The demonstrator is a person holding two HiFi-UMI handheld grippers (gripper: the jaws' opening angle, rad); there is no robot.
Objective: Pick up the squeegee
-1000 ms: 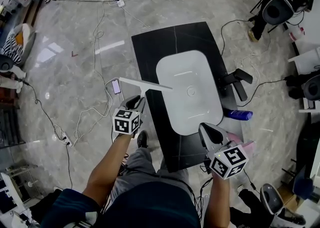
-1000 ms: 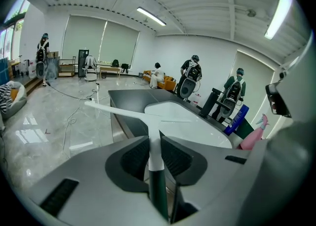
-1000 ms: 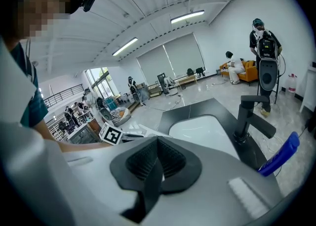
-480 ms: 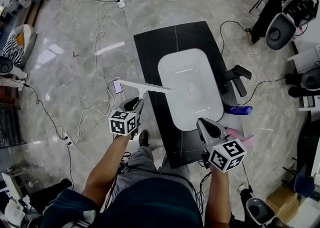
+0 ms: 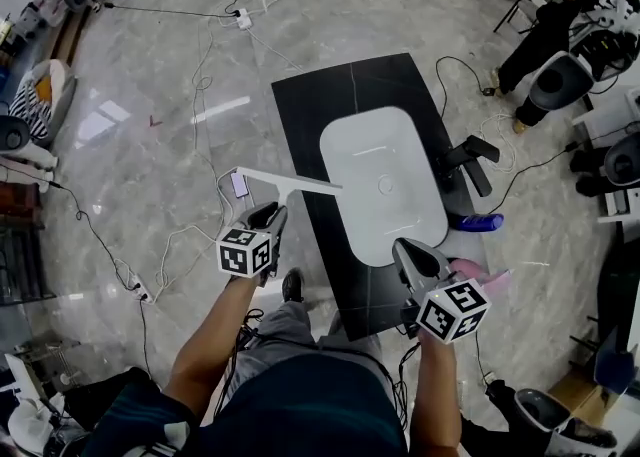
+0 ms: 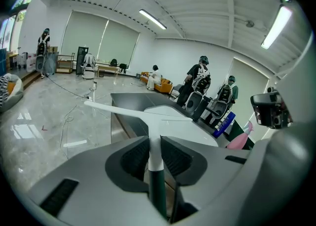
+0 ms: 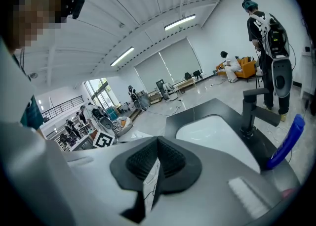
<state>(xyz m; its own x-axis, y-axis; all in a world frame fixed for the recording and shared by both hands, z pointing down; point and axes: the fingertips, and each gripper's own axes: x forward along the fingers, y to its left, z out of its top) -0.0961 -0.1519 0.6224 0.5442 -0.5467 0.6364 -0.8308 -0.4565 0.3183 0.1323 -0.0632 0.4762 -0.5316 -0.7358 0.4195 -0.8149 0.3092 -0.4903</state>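
The squeegee [image 5: 285, 183] is white with a long blade and a dark green grip. My left gripper [image 5: 270, 212] is shut on its handle and holds it in the air left of the black counter [image 5: 310, 105]. In the left gripper view the squeegee [image 6: 148, 117] runs up between the jaws, its blade spread crosswise above the white basin [image 6: 190, 121]. My right gripper [image 5: 412, 253] hovers over the counter's near right corner. Its pads [image 7: 170, 158] meet with nothing between them.
A white basin [image 5: 380, 180] is sunk in the counter, with a black faucet [image 5: 470, 160] on its right. A blue bottle [image 5: 478, 222] and a pink cloth [image 5: 470, 270] lie to the right. Cables and a phone [image 5: 240, 185] lie on the floor. People stand at the far right.
The left gripper has lifted the squeegee a little and drifted left. The right gripper has barely moved.
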